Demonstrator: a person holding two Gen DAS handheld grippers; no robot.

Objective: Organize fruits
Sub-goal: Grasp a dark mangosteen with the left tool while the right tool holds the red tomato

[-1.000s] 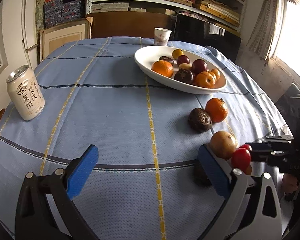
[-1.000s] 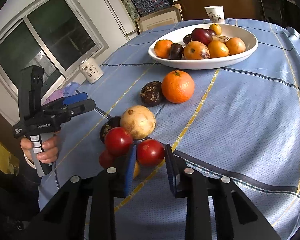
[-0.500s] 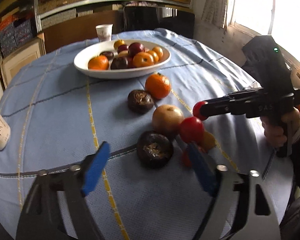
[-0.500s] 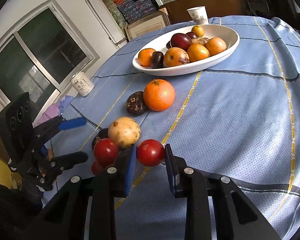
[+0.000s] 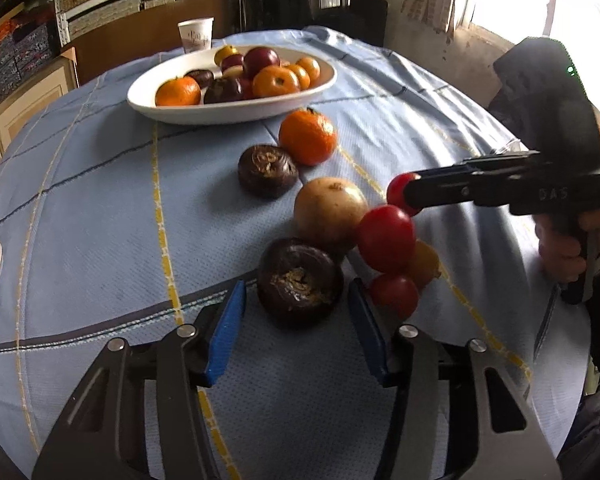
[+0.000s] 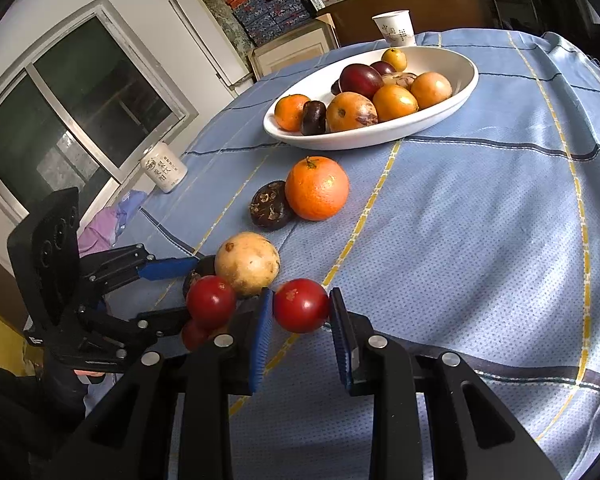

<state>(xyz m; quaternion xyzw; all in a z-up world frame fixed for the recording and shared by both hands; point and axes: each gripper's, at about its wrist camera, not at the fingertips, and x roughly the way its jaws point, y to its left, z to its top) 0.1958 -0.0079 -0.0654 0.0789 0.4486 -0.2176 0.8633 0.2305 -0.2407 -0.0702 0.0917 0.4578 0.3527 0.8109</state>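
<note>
My left gripper [image 5: 296,300] is open, its blue pads on either side of a dark wrinkled fruit [image 5: 300,282] on the blue cloth, not touching it. My right gripper [image 6: 300,308] is shut on a red tomato [image 6: 301,305], lifted just above the cloth; it also shows in the left wrist view [image 5: 400,192]. Beside it lie a tan round fruit [image 5: 330,210], two more red tomatoes [image 5: 386,238], a small orange-yellow fruit [image 5: 426,264], a second dark fruit [image 5: 267,170] and an orange [image 5: 308,136]. A white oval bowl [image 5: 236,110] holds several fruits.
A paper cup [image 5: 195,34] stands behind the bowl. A white can [image 6: 164,168] stands at the table's left edge. The cloth-covered table [image 6: 480,220] drops off near the right hand. Shelves and boxes line the back wall.
My left gripper swung right and moved in around the near dark fruit, its jaws narrowing. My right gripper stays shut on the tomato, lifted slightly from the cluster.
</note>
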